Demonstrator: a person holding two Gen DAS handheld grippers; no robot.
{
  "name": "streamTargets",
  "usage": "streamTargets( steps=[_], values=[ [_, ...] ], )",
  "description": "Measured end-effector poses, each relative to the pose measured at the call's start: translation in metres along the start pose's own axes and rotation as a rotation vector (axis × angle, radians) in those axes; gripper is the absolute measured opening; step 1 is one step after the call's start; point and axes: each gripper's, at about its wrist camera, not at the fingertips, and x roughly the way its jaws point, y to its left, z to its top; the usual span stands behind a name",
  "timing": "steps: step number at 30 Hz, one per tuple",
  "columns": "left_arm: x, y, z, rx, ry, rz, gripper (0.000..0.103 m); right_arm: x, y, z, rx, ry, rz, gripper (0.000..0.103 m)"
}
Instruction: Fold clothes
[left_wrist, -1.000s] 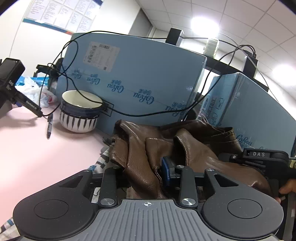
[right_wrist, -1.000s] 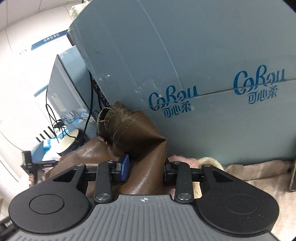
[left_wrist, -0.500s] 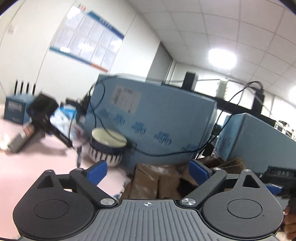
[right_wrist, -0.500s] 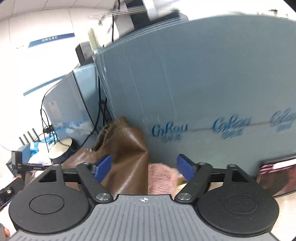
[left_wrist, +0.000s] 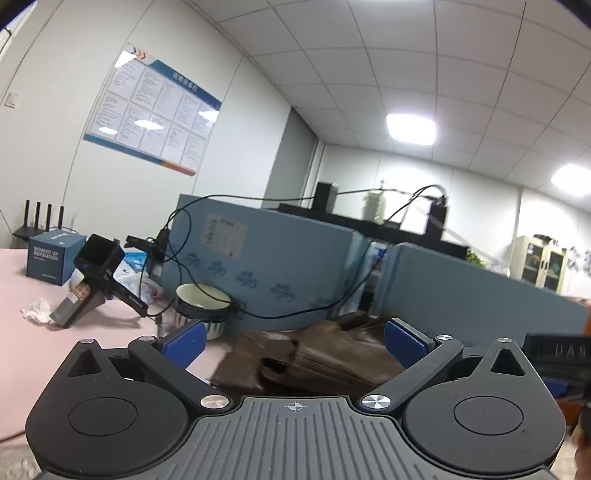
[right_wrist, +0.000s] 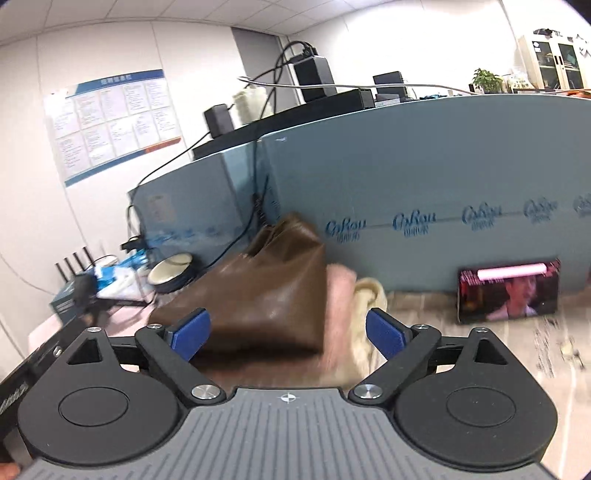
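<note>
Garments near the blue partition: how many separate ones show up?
3. A brown leather jacket folded against the partition, a pink fuzzy garment beside it, and a cream fleecy one next to that. More may lie hidden beneath the jacket.

Both views are brightly and evenly lit by ceiling panel lights (left_wrist: 410, 126), which blow out to pure white in the left wrist view, while the wall poster (left_wrist: 155, 107) carries pale reflections of them. Fisheye distortion bends the walls and the blue partition (right_wrist: 424, 192) into curves, and the corners fall to black. The brown leather jacket (right_wrist: 266, 291) is smeared by motion blur in both views (worse on the right), as is the table surface (right_wrist: 517, 354) at the right edge.
</note>
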Motion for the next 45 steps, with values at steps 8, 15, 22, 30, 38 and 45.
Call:
streamTargets(
  steps=[8, 15, 22, 30, 38, 45],
  values=[
    [-0.032, -0.035, -0.006, -0.048, -0.013, 0.035, 0.103, -0.060, -0.005, -0.016, -0.112, -0.063, 0.068, 0.103],
    [-0.037, -0.072, -0.009, 0.025, -0.007, 0.207, 0.103, -0.051, -0.042, -0.010, -0.103, -0.031, 0.070, 0.103],
    [-0.019, -0.100, -0.015, 0.062, 0.018, 0.396, 0.103, -0.012, -0.060, -0.006, -0.191, 0.046, 0.118, 0.103],
    [0.005, -0.122, -0.041, 0.072, 0.092, 0.496, 0.103, 0.008, -0.090, -0.014, -0.135, 0.074, 0.134, 0.103],
    [0.011, -0.121, -0.054, -0.031, 0.322, 0.565, 0.103, 0.014, -0.098, -0.015, -0.120, 0.105, 0.155, 0.103],
    [0.015, -0.123, -0.045, -0.056, 0.390, 0.559, 0.103, 0.014, -0.100, -0.017, -0.144, 0.106, 0.135, 0.103]
  ],
)
